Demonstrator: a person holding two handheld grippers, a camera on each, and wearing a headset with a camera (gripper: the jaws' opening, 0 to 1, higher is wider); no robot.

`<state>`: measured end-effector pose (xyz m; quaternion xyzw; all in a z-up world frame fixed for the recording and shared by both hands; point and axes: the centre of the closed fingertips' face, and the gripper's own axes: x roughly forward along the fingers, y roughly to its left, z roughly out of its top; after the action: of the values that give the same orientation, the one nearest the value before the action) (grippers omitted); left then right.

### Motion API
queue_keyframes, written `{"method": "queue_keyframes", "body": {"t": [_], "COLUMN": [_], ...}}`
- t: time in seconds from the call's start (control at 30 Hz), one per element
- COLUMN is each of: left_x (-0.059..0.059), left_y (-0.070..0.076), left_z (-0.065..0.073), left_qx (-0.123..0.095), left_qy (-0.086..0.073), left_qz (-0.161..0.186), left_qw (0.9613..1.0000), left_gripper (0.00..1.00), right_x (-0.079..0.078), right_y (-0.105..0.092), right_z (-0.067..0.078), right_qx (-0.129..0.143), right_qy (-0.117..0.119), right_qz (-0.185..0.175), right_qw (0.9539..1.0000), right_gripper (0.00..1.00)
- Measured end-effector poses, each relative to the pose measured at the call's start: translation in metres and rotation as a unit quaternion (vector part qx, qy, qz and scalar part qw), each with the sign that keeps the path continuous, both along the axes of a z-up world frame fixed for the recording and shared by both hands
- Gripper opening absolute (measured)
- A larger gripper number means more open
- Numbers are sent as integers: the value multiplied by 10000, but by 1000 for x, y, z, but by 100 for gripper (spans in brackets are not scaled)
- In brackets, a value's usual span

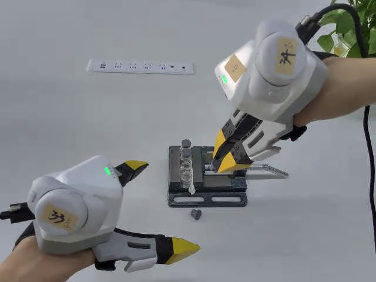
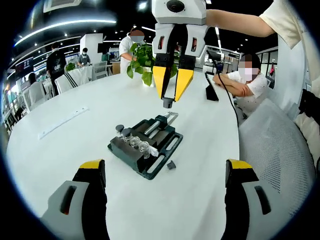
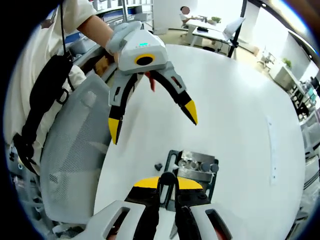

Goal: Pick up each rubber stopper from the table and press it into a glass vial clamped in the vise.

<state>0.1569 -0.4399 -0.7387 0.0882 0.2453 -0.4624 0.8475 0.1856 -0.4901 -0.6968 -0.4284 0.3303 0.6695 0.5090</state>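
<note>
Head view: white table (image 1: 70, 129) (power strip (image 1: 140, 66) beyond vise (image 1: 207, 194)).

White rounded shells on left tongs (image 1: 161, 207) and right tongs (image 1: 222, 161); black jaws, yellow tips, green lights, tan handwritten stickers, black cables.

Open table (image 1: 88, 129) around the vise (image 1: 207, 200)

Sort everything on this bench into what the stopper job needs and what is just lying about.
For the job:
vise
glass vials clamped in it
loose stopper on the table in front of the vise
held stopper pinched in the right gripper
left gripper, open

Lying about:
power strip
potted plant
</note>
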Motion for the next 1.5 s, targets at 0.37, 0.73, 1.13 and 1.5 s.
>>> {"method": "queue_keyframes", "body": {"t": [0.37, 0.73, 1.13, 1.5], "left_x": [-1, 6, 4, 3], "left_y": [19, 24, 31, 32], "left_z": [-12, -14, -18, -20], "left_qx": [51, 22, -1, -39], "left_qy": [168, 195, 268, 313], "left_qz": [118, 273, 466, 542], "left_qw": [9998, 9994, 9986, 9980], "left_gripper": [99, 99, 99, 99], "right_x": [26, 39, 43, 44], "right_y": [8, 25, 33, 30], "right_z": [-22, -36, -59, -69], "right_qx": [-313, -500, -724, -915], "right_qy": [-294, -143, -12, -136], "right_qz": [535, 762, 962, 1151], "right_qw": [9976, 9957, 9927, 9890], "right_gripper": [5, 5, 5, 5]}}
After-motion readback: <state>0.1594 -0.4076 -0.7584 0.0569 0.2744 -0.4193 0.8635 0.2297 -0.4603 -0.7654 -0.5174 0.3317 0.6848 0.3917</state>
